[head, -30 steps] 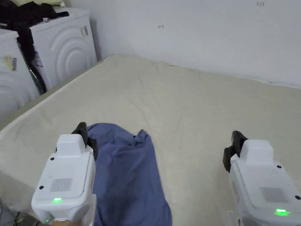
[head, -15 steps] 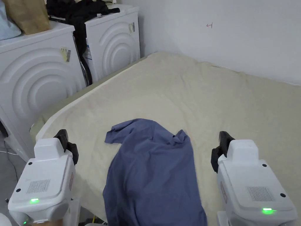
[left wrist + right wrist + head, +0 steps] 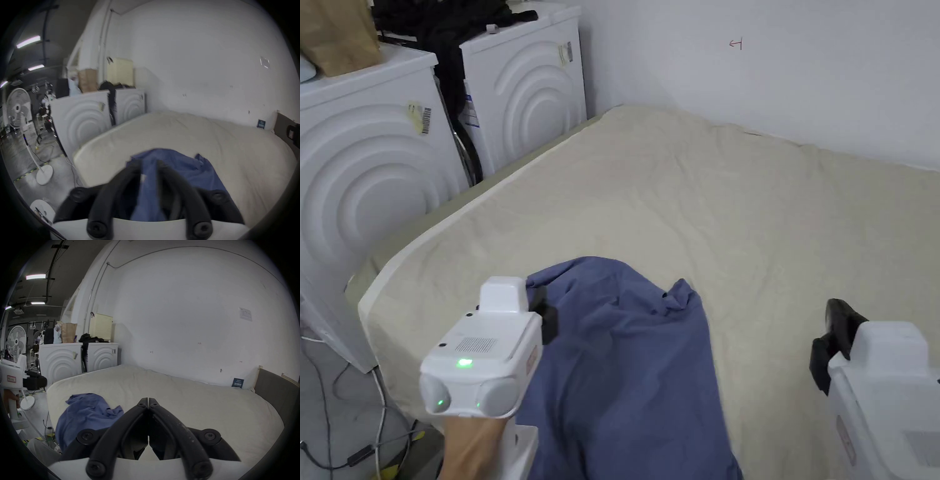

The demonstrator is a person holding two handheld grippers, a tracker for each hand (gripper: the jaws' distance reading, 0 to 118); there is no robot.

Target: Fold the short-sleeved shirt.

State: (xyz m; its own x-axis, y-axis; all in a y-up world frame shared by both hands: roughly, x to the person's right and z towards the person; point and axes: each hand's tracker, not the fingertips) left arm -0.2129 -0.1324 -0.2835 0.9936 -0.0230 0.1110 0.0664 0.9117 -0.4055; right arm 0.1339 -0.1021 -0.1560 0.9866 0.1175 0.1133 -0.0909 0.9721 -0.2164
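A blue short-sleeved shirt (image 3: 625, 362) lies crumpled on the near left corner of the cream bed (image 3: 706, 206), and its lower part hangs over the near edge. My left gripper (image 3: 545, 312) hovers over the shirt's left sleeve. In the left gripper view its jaws (image 3: 147, 164) stand apart, open, with the blue cloth (image 3: 186, 172) showing below the gap. My right gripper (image 3: 831, 340) is over bare bed, to the right of the shirt. Its jaws (image 3: 148, 400) are pressed together on nothing. The shirt (image 3: 84, 415) lies to their left.
Two white washing machines (image 3: 362, 187) (image 3: 525, 94) stand left of the bed, with black clothes (image 3: 444, 19) and a paper bag (image 3: 337, 31) on top. Cables (image 3: 337, 431) lie on the floor by the corner. A fan (image 3: 16, 110) stands farther left. A white wall runs behind the bed.
My left gripper has moved right and forward, from beside the bed's corner to over the shirt's left sleeve. My right gripper has dropped lower and to the right in the head view.
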